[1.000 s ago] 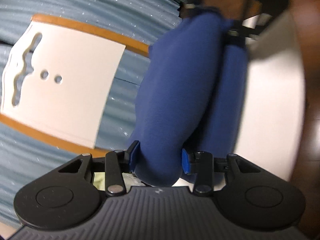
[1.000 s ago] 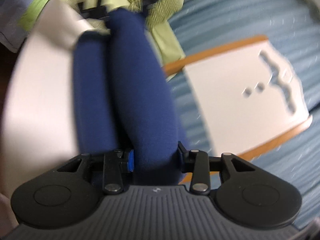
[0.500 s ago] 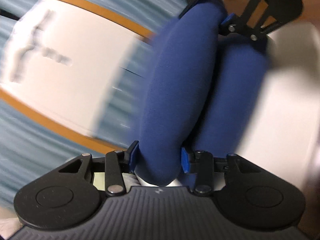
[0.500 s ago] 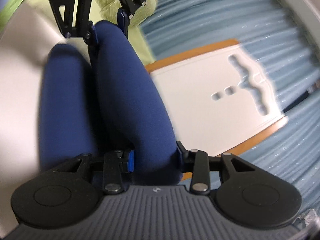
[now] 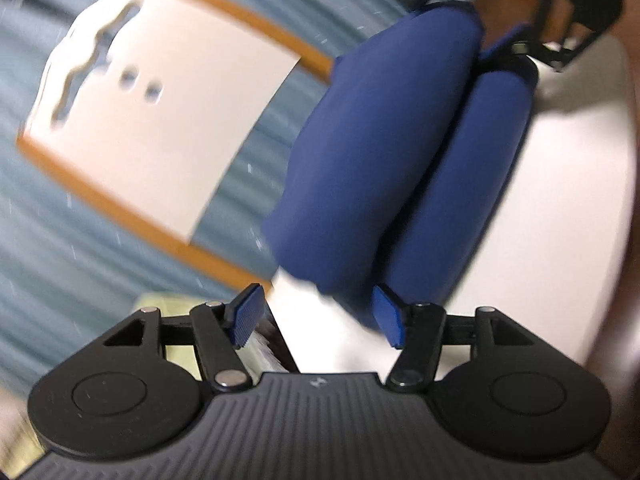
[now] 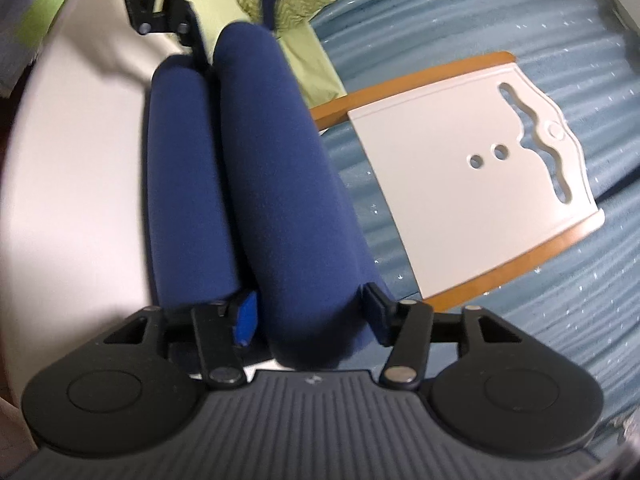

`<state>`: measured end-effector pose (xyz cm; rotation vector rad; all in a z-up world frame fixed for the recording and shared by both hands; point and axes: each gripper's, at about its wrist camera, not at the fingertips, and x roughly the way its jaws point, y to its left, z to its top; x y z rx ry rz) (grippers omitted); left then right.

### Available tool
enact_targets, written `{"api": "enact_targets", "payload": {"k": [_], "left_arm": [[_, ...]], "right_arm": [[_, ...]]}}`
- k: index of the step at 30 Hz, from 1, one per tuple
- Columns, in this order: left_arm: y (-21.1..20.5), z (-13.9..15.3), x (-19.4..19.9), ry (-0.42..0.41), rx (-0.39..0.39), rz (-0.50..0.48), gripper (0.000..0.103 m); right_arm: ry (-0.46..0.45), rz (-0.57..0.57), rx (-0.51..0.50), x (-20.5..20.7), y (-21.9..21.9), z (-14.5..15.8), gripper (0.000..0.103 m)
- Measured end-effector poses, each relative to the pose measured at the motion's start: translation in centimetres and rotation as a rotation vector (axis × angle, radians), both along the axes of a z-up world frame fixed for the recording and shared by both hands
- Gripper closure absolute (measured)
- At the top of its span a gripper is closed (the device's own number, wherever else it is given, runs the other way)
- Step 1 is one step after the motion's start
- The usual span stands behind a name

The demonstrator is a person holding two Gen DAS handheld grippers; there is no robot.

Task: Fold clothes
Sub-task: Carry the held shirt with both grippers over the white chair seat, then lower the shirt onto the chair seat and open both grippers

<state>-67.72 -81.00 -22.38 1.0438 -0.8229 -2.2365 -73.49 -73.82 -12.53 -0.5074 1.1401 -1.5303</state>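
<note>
Both grippers, left (image 5: 318,312) and right (image 6: 310,312), are releasing the folded blue garment (image 6: 256,184) onto the white worktop (image 6: 72,200), fingers just opening and standing wide of it; next, withdrawing without disturbing the fold.

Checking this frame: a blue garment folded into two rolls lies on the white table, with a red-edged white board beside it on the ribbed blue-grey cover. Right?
Not quite: the white board has an orange edge, not red, as the right wrist view shows. The rest holds: the blue garment, folded into two rolls, lies on the white table, and the board rests beside it on the ribbed blue-grey cover.
</note>
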Motion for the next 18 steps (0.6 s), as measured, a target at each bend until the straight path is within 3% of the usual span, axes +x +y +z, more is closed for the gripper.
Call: {"api": "enact_targets", "payload": {"k": [4, 6, 10, 16, 18], "left_arm": [[-0.9, -0.2, 0.8, 0.086, 0.209, 0.074, 0.04], [-1.1, -0.8, 0.5, 0.092, 0.259, 0.07, 0.04], [-2.6, -0.4, -2.3, 0.064, 0.306, 0.008, 0.04], [-1.1, 1.1, -0.2, 0.073, 0.366, -0.038, 0.04], [-0.7, 1.5, -0.2, 0.085, 0.384, -0.031, 0.04]], "right_arm": [[-0.08, -0.038, -0.008, -0.4, 1.3, 0.4, 0.039], [-0.125, -0.061, -0.006, -0.5, 1.4, 0.8, 0.038], [-0.364, -0.17, 0.041, -2.7, 1.0, 2.1, 0.038], [-0.344, -0.139, 0.149, -4.7, -1.1, 0.9, 0.041], [-0.345, -0.116, 0.162, -4.9, -1.3, 0.9, 0.054]]}}
